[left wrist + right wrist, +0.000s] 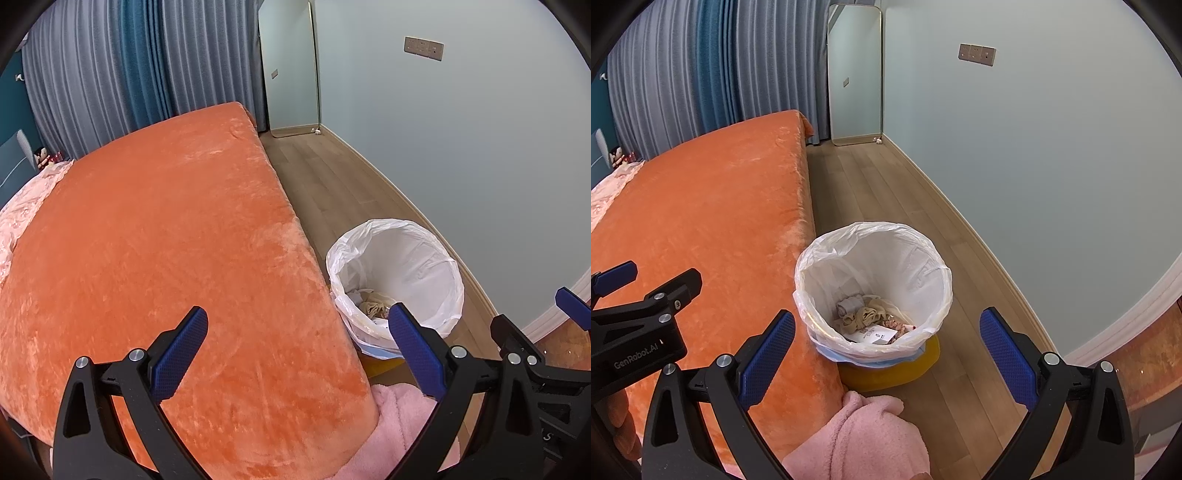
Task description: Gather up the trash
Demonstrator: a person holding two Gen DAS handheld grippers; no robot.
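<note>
both hand-held grippers agape, l (297,328) over bed (166,229), r (886,332) over bin (923,258)

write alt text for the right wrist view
An open, empty right gripper hovers above a trash bin lined with a white bag, holding crumpled tissues and paper. The bin stands on wood floor beside an orange bed; the left gripper shows at left.
</note>
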